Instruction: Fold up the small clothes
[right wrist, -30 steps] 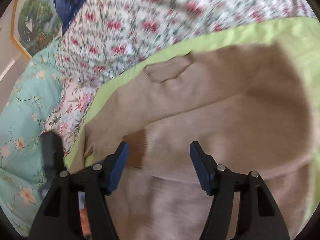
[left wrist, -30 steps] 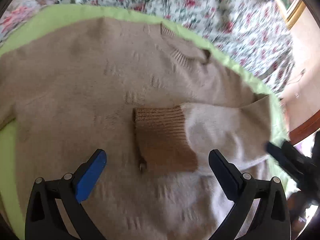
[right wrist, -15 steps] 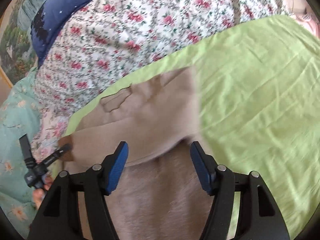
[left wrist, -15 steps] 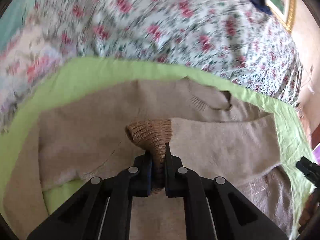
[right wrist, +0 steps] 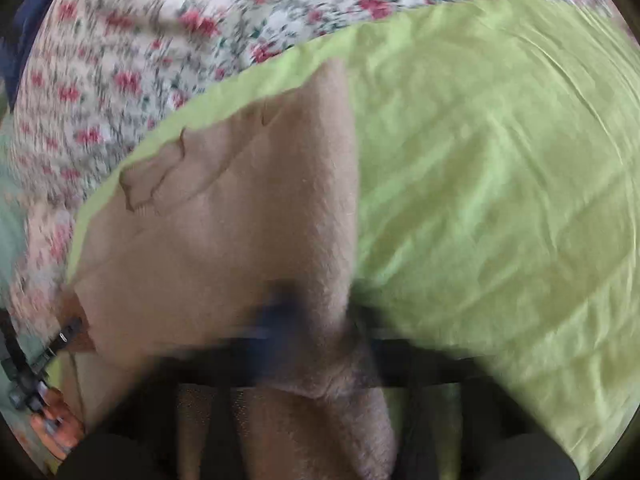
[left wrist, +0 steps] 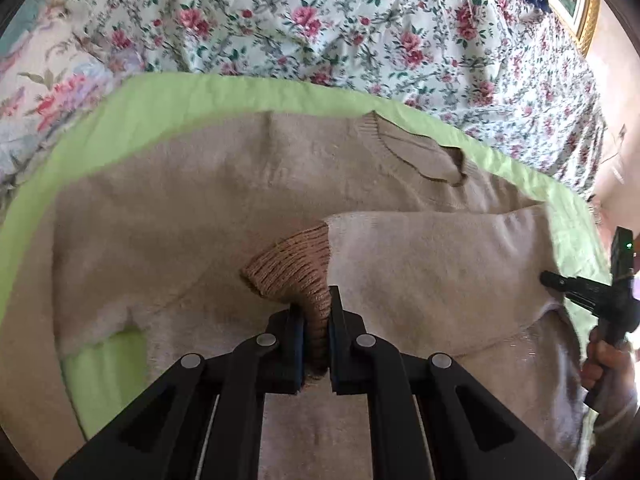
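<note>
Bright, soft daylight throughout; faint shadows. Left view sharp, bowed and dark-cornered at fisheye edges. Right view heavily motion-blurred, smearing gripper (right wrist: 320, 320) and floral cover (right wrist: 120, 60).

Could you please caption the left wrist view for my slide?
Left gripper pinches the sweater's ribbed cuff over a green sheet.

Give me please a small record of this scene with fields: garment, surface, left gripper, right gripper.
garment: beige sweater, one sleeve folded across the body
surface: green cloth on a floral bedspread
left gripper: left gripper shut on the ribbed brown cuff
right gripper: right gripper blurred, jaws have just been closing, sweater fabric between them
</note>
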`<state>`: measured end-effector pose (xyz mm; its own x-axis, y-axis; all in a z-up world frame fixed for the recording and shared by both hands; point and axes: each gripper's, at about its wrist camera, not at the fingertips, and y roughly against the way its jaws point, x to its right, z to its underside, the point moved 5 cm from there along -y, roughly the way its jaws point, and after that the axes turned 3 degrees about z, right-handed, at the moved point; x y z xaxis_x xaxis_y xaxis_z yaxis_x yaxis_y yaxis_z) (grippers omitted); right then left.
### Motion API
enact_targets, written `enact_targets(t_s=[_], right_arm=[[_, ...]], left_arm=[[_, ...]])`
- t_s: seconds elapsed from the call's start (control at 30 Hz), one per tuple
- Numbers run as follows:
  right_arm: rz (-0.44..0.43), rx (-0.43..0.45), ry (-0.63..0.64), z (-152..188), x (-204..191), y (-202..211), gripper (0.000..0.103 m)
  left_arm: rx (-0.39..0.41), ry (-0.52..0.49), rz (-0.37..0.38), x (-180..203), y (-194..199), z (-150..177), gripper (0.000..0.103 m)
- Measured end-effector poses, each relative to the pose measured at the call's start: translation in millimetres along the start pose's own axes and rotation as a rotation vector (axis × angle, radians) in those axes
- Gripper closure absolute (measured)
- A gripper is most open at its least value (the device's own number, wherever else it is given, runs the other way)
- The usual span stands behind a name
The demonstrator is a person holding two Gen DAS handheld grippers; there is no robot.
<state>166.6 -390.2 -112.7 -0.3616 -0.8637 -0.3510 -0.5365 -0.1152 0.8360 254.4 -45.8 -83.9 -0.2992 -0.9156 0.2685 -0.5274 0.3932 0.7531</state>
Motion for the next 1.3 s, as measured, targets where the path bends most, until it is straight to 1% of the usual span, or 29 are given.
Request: enact_targets(t_s=[0.07, 0.1, 0.13, 0.23, 0.27, 0.33, 0.37, 0.4, 0.43, 0.47, 0.5, 0.53, 0.6, 0.63, 0.67, 0.73, 0.8, 0.9, 0.97, 1.03, 1.07, 1.1, 1.13, 1.17, 1.2, 1.23, 1.3], right_arm=[[-0.008, 0.031, -0.010, -11.2, 7.9, 10.3, 0.092], [0.015, 0.048, -0.007, -15.8, 13.7, 14.5, 0.094], [0.046, 0.056, -0.013, -21.4, 22.5, 17.5, 0.094], [0.062, 0.032, -0.032, -21.4, 36.2, 13.6, 0.093], [0.065, 0.031, -0.040, -19.1, 37.4, 16.9, 0.093], [0.067, 0.053, -0.041, -12.9, 30.2, 31.4, 0.093], [0.047, 0.080, -0.035, -8.3, 21.3, 41.8, 0.092], [0.017, 0.098, -0.026, -4.2, 11.6, 48.3, 0.089], [-0.032, 0.107, -0.013, 4.8, -0.6, 55.2, 0.080], [-0.063, 0.101, -0.007, 10.8, -9.1, 55.5, 0.072], [-0.087, 0.087, -0.004, 18.0, -17.8, 55.1, 0.059], [-0.107, 0.071, -0.003, 27.1, -25.4, 54.2, 0.056], [-0.150, 0.049, 0.000, 46.3, -37.6, 57.0, 0.056], [-0.179, 0.035, 0.005, 59.0, -44.6, 61.2, 0.056], [-0.193, 0.026, 0.009, 65.5, -51.2, 60.1, 0.055], [-0.212, 0.001, 0.022, 83.1, -66.4, 60.8, 0.050], [-0.235, -0.021, 0.040, 99.3, -79.9, 63.1, 0.049], [-0.258, -0.050, 0.067, 119.2, -101.5, 64.8, 0.048], [-0.253, -0.069, 0.094, 133.6, -114.3, 65.2, 0.047], [-0.249, -0.076, 0.120, 144.1, -121.2, 66.8, 0.046], [-0.248, -0.080, 0.129, 148.1, -124.0, 67.1, 0.046], [-0.246, -0.085, 0.134, 153.4, -125.4, 68.3, 0.045], [-0.246, -0.087, 0.133, 156.5, -125.7, 69.6, 0.045], [-0.247, -0.089, 0.131, 155.5, -126.5, 69.0, 0.045], [-0.245, -0.088, 0.130, 157.4, -125.3, 70.6, 0.045], [-0.238, -0.085, 0.129, 158.2, -123.9, 71.9, 0.045], [-0.232, -0.079, 0.128, 157.3, -123.2, 72.3, 0.045]], left_arm=[[-0.010, 0.027, 0.067, 3.2, 1.0, -2.4, 0.094], [-0.009, 0.029, 0.071, 3.5, -0.4, -2.9, 0.094], [-0.016, 0.022, 0.041, 1.8, -5.6, -2.0, 0.092], [-0.067, 0.009, -0.056, -9.1, -25.5, 6.3, 0.091], [-0.076, 0.003, -0.071, -11.5, -28.5, 9.3, 0.086], [-0.067, -0.004, -0.075, -12.6, -26.5, 13.2, 0.083], [-0.060, -0.007, -0.082, -12.1, -23.2, 14.5, 0.081], [-0.058, -0.010, -0.088, -11.7, -20.5, 15.9, 0.080], [-0.054, -0.015, -0.100, -11.5, -15.2, 19.0, 0.079], [-0.048, -0.021, -0.114, -12.2, -8.1, 23.1, 0.079], [-0.043, -0.026, -0.124, -13.7, -0.9, 26.8, 0.079], [-0.034, -0.031, -0.136, -16.8, 10.9, 32.7, 0.078], [-0.014, -0.036, -0.162, -25.7, 36.4, 44.5, 0.072], [0.005, -0.040, -0.190, -32.0, 53.4, 53.0, 0.060], [0.022, -0.041, -0.223, -39.3, 68.2, 60.3, 0.043], [0.053, -0.035, -0.286, -56.3, 97.1, 75.8, 0.030], [0.053, -0.035, -0.328, -72.1, 116.8, 93.0, 0.029], [0.003, -0.057, -0.353, -90.1, 131.1, 122.7, 0.023], [-0.045, -0.112, -0.397, -96.5, 128.8, 143.3, 0.022], [-0.104, -0.137, -0.433, -104.4, 119.3, 158.8, 0.022], [-0.138, -0.130, -0.439, -109.0, 111.8, 163.9, 0.026], [-0.140, -0.114, -0.421, -114.7, 110.6, 168.4, 0.026], [-0.119, -0.103, -0.407, -116.3, 113.8, 168.7, 0.037], [-0.113, -0.101, -0.408, -117.8, 116.1, 168.9, 0.064], [-0.113, -0.100, -0.411, -119.1, 117.5, 168.1, 0.075], [-0.109, -0.092, -0.406, -119.9, 119.2, 166.2, 0.093], [-0.093, -0.075, -0.385, -117.1, 123.8, 160.3, 0.095]])
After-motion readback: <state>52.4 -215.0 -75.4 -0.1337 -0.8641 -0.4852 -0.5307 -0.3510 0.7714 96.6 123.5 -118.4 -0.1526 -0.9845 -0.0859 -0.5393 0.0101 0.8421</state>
